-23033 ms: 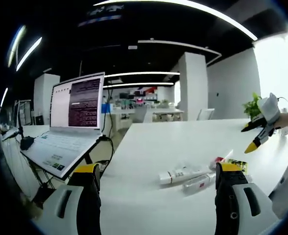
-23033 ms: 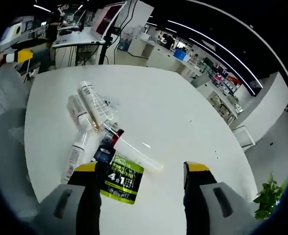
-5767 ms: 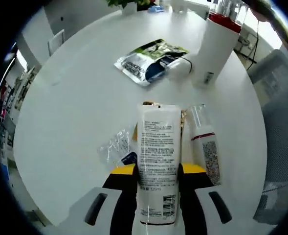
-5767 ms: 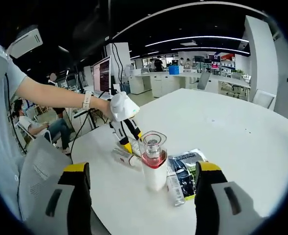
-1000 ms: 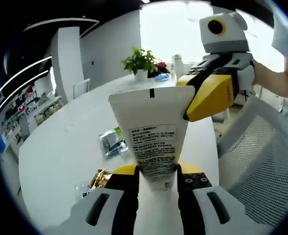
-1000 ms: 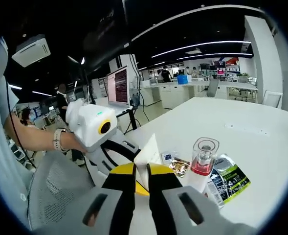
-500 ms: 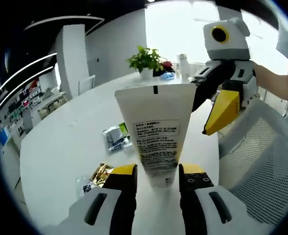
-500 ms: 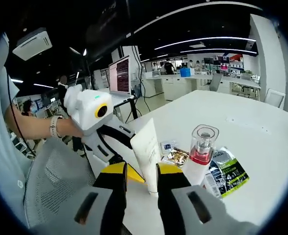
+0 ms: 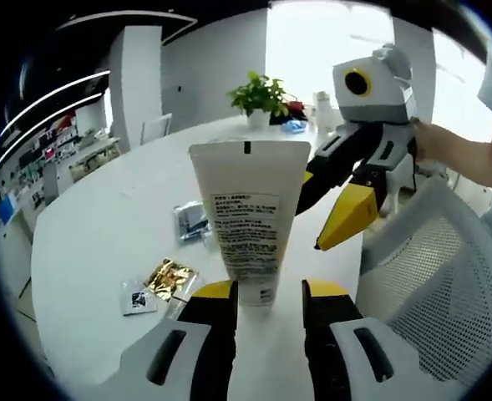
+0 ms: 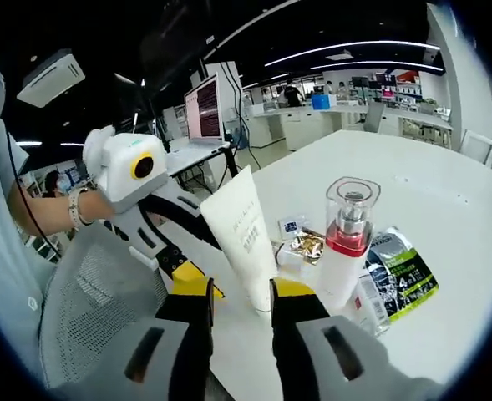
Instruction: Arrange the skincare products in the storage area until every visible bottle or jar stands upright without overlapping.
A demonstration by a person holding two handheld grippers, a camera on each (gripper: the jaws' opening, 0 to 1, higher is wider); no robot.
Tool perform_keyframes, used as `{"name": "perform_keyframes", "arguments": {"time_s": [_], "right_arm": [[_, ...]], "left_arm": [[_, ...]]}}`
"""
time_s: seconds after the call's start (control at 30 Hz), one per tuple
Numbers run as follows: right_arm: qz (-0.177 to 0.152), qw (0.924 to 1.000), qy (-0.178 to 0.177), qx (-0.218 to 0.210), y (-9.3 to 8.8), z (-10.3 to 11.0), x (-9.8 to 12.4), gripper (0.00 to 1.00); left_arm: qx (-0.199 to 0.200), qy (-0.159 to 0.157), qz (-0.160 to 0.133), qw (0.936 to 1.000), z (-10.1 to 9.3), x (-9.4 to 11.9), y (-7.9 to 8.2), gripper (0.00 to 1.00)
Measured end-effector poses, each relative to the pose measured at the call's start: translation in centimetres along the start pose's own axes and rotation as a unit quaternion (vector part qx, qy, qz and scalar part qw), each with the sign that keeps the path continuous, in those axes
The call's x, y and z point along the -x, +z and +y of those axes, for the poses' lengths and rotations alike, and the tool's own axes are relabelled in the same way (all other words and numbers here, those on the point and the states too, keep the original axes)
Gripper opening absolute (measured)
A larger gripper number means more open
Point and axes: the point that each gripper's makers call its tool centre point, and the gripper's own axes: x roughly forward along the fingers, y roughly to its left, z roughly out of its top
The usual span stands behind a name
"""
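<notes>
A white tube [image 9: 250, 213] stands upright, crimped end up, near the white table's [image 9: 87, 225] edge. Its lower end sits between the jaws of my left gripper [image 9: 269, 291], which is shut on it. My right gripper [image 9: 314, 219] hangs just right of the tube at mid height, jaws apart and holding nothing. In the right gripper view the tube [image 10: 244, 230] rises beyond my right gripper [image 10: 243, 288], and my left gripper [image 10: 191, 266] reaches in from the left. A pump bottle [image 10: 346, 242] with a red collar stands upright beside the tube.
A green-and-black sachet [image 10: 400, 280], a gold sachet [image 9: 169, 278] and a small sachet [image 9: 137, 296] lie flat on the table. Another bottle [image 10: 367, 307] lies by the pump bottle. A mesh chair [image 9: 429, 276] is close to the table edge. A laptop [image 10: 205, 109] stands farther back.
One second ago my right gripper pinched the tube's top corner. It has let go, opened, and dropped lower beside the tube. The tube stays upright in my left gripper.
</notes>
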Motion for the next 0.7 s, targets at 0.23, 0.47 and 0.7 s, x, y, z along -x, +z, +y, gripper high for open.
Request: {"name": "perform_keyframes", "arguments": {"time_s": [0.23, 0.47, 0.7], "right_arm": [[0.008, 0.9999, 0.003, 0.006, -0.2, 0.1, -0.6, 0.22], [0.007, 0.9999, 0.010, 0.004, 0.0, 0.6, -1.1, 0.19], [0.003, 0.9998, 0.019, 0.003, 0.5, 1.1, -1.6, 0.18]], "left_arm": [[-0.008, 0.011, 0.006, 0.9999, -0.3, -0.3, -0.2, 0.28], [-0.026, 0.016, 0.015, 0.9994, 0.2, -0.5, -0.2, 0.29], [-0.037, 0.016, 0.014, 0.9991, 0.8, -1.0, 0.3, 0.31]]}}
